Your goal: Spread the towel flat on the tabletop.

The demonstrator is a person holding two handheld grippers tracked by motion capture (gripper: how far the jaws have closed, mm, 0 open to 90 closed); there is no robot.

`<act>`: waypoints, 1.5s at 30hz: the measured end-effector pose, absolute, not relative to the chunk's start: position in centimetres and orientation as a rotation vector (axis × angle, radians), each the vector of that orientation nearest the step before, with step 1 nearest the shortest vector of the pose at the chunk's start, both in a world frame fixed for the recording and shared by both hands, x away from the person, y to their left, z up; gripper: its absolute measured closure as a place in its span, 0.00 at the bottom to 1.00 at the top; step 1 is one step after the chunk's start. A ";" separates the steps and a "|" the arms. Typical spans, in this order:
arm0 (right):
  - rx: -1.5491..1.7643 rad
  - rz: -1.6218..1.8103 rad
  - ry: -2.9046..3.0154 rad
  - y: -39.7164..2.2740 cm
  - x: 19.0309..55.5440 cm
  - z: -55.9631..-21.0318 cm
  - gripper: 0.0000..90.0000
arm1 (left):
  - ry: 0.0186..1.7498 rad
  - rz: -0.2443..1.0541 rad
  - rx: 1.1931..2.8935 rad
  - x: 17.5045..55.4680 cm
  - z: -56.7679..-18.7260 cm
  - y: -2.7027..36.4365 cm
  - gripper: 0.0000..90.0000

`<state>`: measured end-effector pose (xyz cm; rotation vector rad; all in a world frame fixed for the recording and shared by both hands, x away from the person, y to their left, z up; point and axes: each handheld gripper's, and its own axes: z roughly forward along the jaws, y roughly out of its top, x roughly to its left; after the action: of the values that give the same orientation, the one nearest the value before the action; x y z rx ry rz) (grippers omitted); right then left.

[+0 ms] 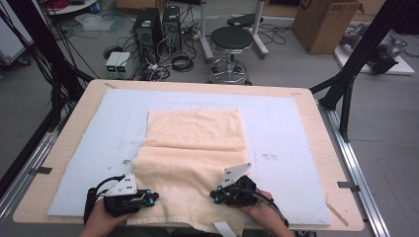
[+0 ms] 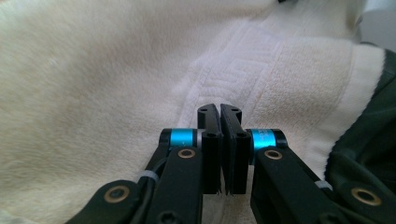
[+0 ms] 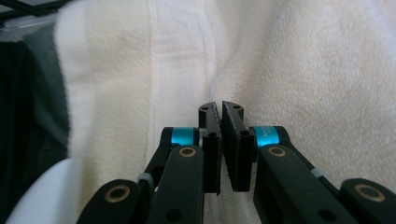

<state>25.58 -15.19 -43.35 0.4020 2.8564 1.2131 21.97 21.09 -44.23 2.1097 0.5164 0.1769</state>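
Already half-folded, the cream towel point(image 1: 195, 158) lies on the blue-grey mat point(image 1: 99, 143).
Left gripper point(image 2: 219, 108) and right gripper point(image 3: 220, 106) jaws are closed together at its near edge, cloth seemingly pinched; another fold remains.

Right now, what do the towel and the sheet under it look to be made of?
Towel: looks like cotton terry, matte pale peach; fuzzy looped pile and a flat woven border band in both gripper views. Sheet under it: pale blue-grey, matte, thin with a cut edge, faintly smudged; foam or felt mat, can't tell which. Table: light wood-look board, probably plywood or laminate.
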 end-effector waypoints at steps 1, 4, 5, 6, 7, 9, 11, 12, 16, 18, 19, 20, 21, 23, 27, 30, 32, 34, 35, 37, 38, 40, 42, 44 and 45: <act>0.396 1.231 2.844 -15.3 25.3 -43.0 0.96 | 0.508 0.180 2.091 21.5 -43.9 21.4 0.97; 0.354 1.284 2.834 -15.5 23.7 -42.0 0.96 | 0.473 0.179 2.071 20.0 -43.2 21.9 0.97; 0.335 1.292 2.838 -15.5 23.1 -41.7 0.96 | 0.461 0.175 2.069 19.4 -43.1 22.0 0.97; 0.321 1.306 2.839 -15.5 22.5 -41.6 0.96 | 0.448 0.173 2.065 18.6 -43.0 22.1 0.97; 0.307 1.324 2.849 -15.6 21.8 -41.5 0.96 | 0.437 0.164 2.058 17.8 -42.8 22.2 0.97; 0.282 1.360 2.888 -15.5 20.4 -41.5 0.94 | 0.408 0.144 2.044 16.3 -42.7 22.4 0.96; 0.235 1.378 2.927 -15.2 19.3 -41.7 0.80 | 0.402 0.139 2.001 15.2 -42.6 22.4 0.84; 0.241 1.379 2.919 -15.1 19.1 -41.6 0.77 | 0.407 0.143 1.991 15.1 -42.5 22.4 0.74; 0.318 1.367 2.802 -15.4 20.8 -40.3 0.69 | 0.440 0.211 1.980 17.2 -41.9 21.7 0.60; 0.364 1.299 2.742 -15.5 23.2 -40.0 0.65 | 0.472 0.260 1.983 19.2 -41.9 21.3 0.57; 0.404 1.278 2.730 -15.5 24.1 -40.1 0.63 | 0.493 0.273 1.984 20.3 -42.0 21.1 0.57; 0.444 1.284 2.725 -15.6 25.4 -40.4 0.63 | 0.511 0.287 1.992 21.3 -42.1 20.9 0.56; 0.484 1.275 2.728 -15.6 26.6 -40.8 0.61 | 0.531 0.298 1.998 22.3 -42.2 20.8 0.55; 0.528 1.205 2.740 -15.5 28.4 -41.7 0.59 | 0.574 0.329 2.011 24.0 -42.6 20.5 0.55; 0.580 1.138 2.786 -15.2 30.3 -43.1 0.65 | 0.637 0.294 2.086 26.5 -43.8 20.6 0.57; 0.523 1.087 2.759 -15.0 30.2 -43.2 0.80 | 0.627 0.259 2.157 26.9 -44.6 20.2 0.65; 0.530 1.080 2.752 -15.1 30.3 -43.2 0.92 | 0.612 0.266 2.156 26.7 -44.7 20.1 0.72; 0.526 1.080 2.769 -15.1 30.5 -43.2 0.98 | 0.603 0.279 2.160 26.7 -44.5 20.2 0.84; 0.516 1.072 2.767 -15.1 30.4 -43.1 0.99 | 0.600 0.260 2.158 26.7 -44.5 20.3 0.91; 0.507 1.103 2.760 -15.2 30.3 -42.9 0.99 | 0.592 0.271 2.143 26.4 -44.3 20.4 0.96; 0.509 1.130 2.763 -15.3 30.1 -42.6 0.99 | 0.582 0.275 2.131 26.1 -44.1 20.4 0.99; 0.492 1.174 2.765 -15.7 29.5 -42.1 0.99 | 0.563 0.286 2.113 25.3 -43.6 20.7 0.99; 0.472 1.186 2.769 -15.9 28.7 -41.7 0.99 | 0.553 0.279 2.095 24.3 -43.3 21.1 0.99; 0.441 1.216 2.783 -15.9 27.7 -41.3 0.99 | 0.539 0.262 2.062 23.1 -43.1 21.7 0.99; 0.409 1.235 2.792 -15.9 27.0 -41.1 0.99 | 0.531 0.255 2.056 22.7 -43.0 21.9 0.99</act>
<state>27.04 -15.87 -41.11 0.4089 2.7919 1.2355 22.68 21.85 -43.04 2.0558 0.5314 0.2550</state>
